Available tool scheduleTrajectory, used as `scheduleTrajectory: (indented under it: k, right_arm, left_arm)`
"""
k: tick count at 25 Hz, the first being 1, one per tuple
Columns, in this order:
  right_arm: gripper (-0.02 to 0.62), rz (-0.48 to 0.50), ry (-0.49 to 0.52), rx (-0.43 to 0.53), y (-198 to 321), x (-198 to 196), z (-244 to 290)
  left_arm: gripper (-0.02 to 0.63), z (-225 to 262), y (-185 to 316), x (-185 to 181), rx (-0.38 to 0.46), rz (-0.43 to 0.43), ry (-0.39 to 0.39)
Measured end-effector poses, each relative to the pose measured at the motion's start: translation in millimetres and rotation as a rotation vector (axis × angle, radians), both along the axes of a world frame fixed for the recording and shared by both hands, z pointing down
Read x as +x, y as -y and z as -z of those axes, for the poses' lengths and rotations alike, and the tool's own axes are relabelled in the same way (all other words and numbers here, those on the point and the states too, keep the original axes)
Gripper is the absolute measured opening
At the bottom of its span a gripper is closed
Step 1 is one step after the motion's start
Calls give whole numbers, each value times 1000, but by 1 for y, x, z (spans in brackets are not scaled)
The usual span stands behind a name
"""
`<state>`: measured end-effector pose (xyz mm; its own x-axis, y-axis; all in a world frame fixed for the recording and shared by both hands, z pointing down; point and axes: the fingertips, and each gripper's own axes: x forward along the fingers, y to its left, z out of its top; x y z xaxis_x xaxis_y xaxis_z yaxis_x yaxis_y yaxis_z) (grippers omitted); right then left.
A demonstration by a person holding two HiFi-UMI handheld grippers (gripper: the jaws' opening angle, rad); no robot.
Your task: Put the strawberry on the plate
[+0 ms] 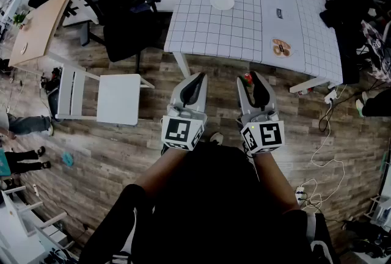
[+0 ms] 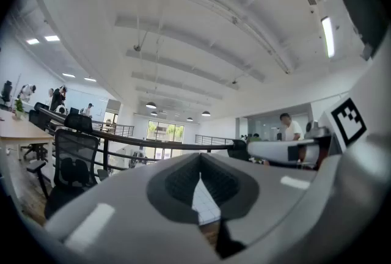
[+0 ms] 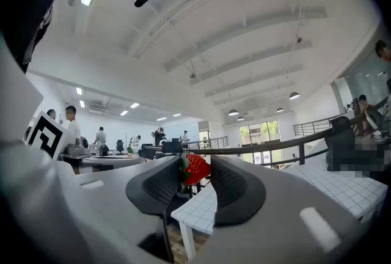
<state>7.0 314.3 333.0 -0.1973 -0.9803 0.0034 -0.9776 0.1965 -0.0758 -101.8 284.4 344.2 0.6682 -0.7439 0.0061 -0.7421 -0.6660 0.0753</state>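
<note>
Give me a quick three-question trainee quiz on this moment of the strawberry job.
1. True or false: the red strawberry already lies on the round white plate.
2. The plate rests on: A) the wooden floor B) the white grid-patterned tablecloth C) the white chair
3. Fill in: the strawberry is pinched between the jaws of the ____ gripper.
Key: 1 false; 2 B; 3 right gripper.
</note>
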Motion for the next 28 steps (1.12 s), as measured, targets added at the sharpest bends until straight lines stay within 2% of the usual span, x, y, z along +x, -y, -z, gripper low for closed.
scheduleTrajectory:
  k: [10, 21, 28]
  right_arm:
    - [150, -3, 32, 11, -28, 27, -13]
    - [150, -51, 61, -17, -52, 59, -37]
    - [150, -101, 43, -4, -32, 91, -36]
  left_arm:
    - [8, -3, -8, -13, 20, 83, -5]
    - [8, -14, -12, -2, 6, 69, 18]
    - [8, -22, 13, 17, 9, 40, 5]
